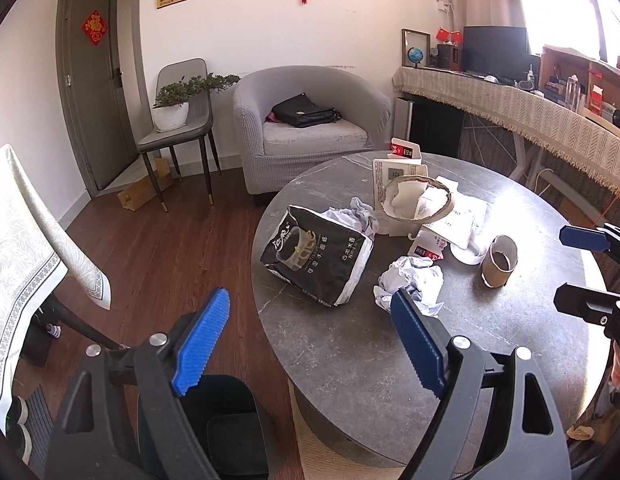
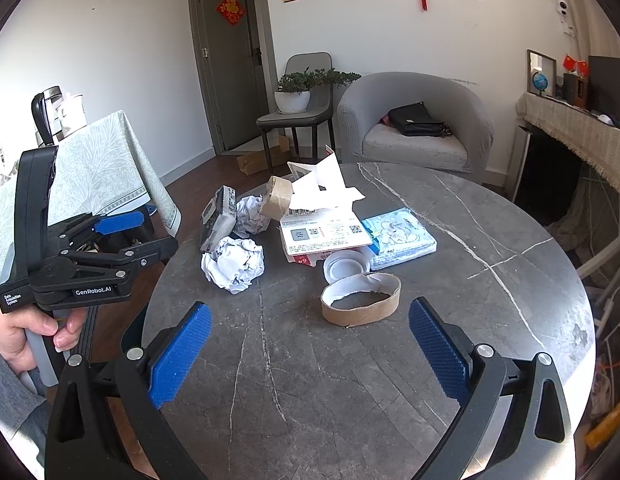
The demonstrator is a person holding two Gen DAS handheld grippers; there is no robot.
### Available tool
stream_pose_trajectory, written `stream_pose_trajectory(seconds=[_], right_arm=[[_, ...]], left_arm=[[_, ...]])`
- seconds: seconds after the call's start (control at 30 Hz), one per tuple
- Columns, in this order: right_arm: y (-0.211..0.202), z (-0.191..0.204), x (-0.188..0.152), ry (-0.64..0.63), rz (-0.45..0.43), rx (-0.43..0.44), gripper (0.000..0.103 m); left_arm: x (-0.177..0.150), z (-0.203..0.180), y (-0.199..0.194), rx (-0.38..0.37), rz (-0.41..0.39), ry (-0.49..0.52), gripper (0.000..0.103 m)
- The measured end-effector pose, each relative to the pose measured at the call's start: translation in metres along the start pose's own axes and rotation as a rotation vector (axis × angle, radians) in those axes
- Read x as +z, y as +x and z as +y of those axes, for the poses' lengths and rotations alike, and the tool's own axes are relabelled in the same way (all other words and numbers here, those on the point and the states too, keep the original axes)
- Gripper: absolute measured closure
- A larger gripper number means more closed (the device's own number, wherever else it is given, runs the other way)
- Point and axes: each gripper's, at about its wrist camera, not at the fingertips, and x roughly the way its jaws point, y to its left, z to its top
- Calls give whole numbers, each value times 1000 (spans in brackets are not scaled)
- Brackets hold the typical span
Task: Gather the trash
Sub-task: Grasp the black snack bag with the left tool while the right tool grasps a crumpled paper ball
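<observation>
Standing over a round grey marble-look worktop (image 2: pixel 450 216), a person holds a hand-held gripper in each hand. The left hand-held gripper (image 1: pixel 310 344) has its blue pads spread wide with nothing between them; it hangs over the worktop's edge, above a dark bin (image 1: pixel 221 424) on the floor whose contents I cannot make out. The right hand-held gripper (image 2: pixel 310 352) is also wide open and empty, pointing at a flattened cardboard tape ring (image 2: pixel 360 298) just ahead of it.

The trash sits in a cluster on the worktop: two crumpled paper balls (image 2: pixel 233 264), a black tissue pack (image 1: pixel 316 250) with Chinese print, a second cardboard ring (image 2: pixel 275 196), a white plastic lid (image 2: pixel 346 264), a blue and white wrapper (image 2: pixel 402 236), and torn white packaging (image 2: pixel 324 232) printed with QR codes. The side of the left tool, seen from the right camera, reads "GenRobot.AI".
</observation>
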Motion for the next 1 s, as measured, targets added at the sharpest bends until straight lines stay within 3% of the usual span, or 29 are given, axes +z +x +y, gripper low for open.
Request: stream_pose_trajectory(seconds=[0.23, 0.8, 1.0], right_arm=[[13, -14, 8, 2, 18, 26, 3], [48, -25, 20, 8, 93, 129, 3], [51, -25, 22, -4, 101, 117, 3]], left_arm=[[9, 3, 30, -56, 20, 66, 16], [25, 26, 82, -239, 64, 81, 13], [25, 24, 85, -262, 80, 60, 31]])
